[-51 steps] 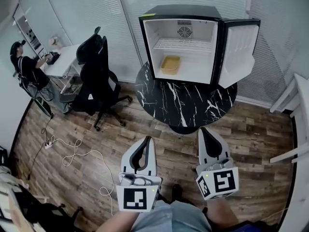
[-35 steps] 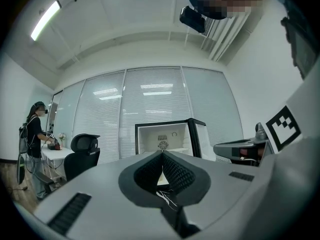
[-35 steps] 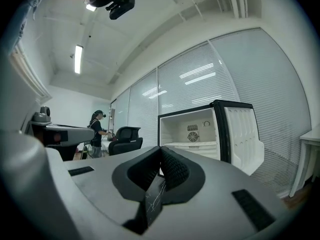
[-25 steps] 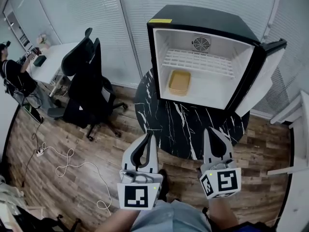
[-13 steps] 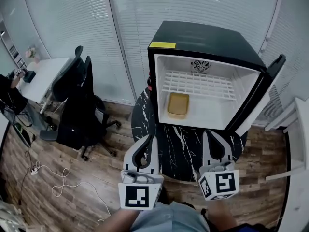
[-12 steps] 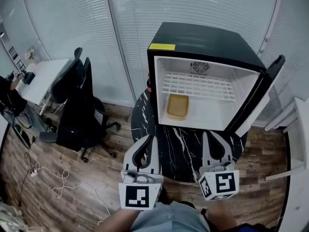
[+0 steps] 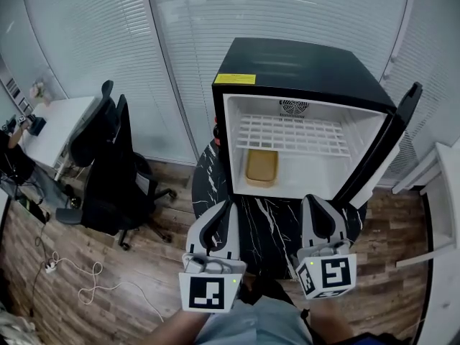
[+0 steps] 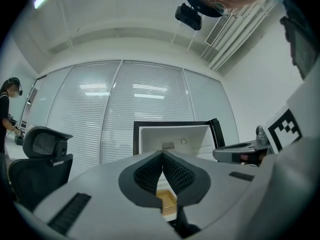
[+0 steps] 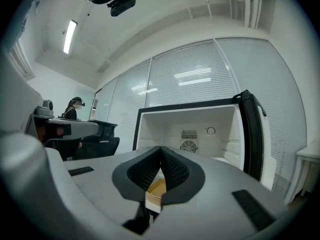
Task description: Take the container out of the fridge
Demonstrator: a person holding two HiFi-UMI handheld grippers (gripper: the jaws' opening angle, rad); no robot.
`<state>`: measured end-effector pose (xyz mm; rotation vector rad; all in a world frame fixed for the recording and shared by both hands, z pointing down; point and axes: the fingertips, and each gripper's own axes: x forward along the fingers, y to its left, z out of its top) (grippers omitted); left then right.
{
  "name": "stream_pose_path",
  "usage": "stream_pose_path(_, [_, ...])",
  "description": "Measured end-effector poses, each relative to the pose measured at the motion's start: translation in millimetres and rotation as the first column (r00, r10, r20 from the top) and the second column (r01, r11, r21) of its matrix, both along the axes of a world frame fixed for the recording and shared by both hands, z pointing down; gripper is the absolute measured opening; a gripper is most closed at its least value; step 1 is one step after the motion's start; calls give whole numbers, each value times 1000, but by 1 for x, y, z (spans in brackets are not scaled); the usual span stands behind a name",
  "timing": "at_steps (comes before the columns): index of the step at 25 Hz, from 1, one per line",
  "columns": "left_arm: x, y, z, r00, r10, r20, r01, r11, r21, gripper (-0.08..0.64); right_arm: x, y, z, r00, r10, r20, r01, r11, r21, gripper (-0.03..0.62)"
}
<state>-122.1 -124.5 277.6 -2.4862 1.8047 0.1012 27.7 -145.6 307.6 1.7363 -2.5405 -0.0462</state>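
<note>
A black mini fridge [image 7: 302, 63] stands open on a round table, white inside, with a wire shelf [image 7: 298, 135]. A shallow yellow container [image 7: 261, 167] lies on the fridge floor at the left, under the shelf. My left gripper [image 7: 230, 203] and right gripper [image 7: 315, 199] hang side by side, short of the fridge and over the table's near edge. Both are shut with nothing held. In the left gripper view the container [image 8: 168, 199] peeks out below the closed jaws of the left gripper [image 8: 162, 153]. The right gripper view shows the container [image 9: 155, 187] beneath the right gripper [image 9: 161, 148].
The fridge door [image 7: 388, 146] swings open to the right. The fridge rests on a black marble table [image 7: 277, 225]. A black office chair [image 7: 108, 164] and a white desk [image 7: 50, 131] stand at the left. White furniture [image 7: 445, 185] is at the right, and a cable [image 7: 79, 293] lies on the wood floor.
The view has closed in on the fridge, which now sits nearer and more centred. Both grippers stay shut and now reach the table's near edge. The container has not moved.
</note>
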Motion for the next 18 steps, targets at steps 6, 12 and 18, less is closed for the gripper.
stream_pose_path(6, [4, -22, 3, 1000, -1, 13, 1, 1000, -6, 14, -2, -25, 2, 1000, -16, -1, 16, 1000, -5, 14])
stream_pose_path(12, [8, -51, 11, 1000, -3, 28, 3, 1000, -31, 14, 2, -58, 7, 1000, -21, 2, 22, 1000, -22, 14])
stream_pose_path(18, [15, -75, 36, 1000, 5, 30, -3, 997, -83, 14, 6, -84, 30, 1000, -24, 3, 24, 997, -73, 14])
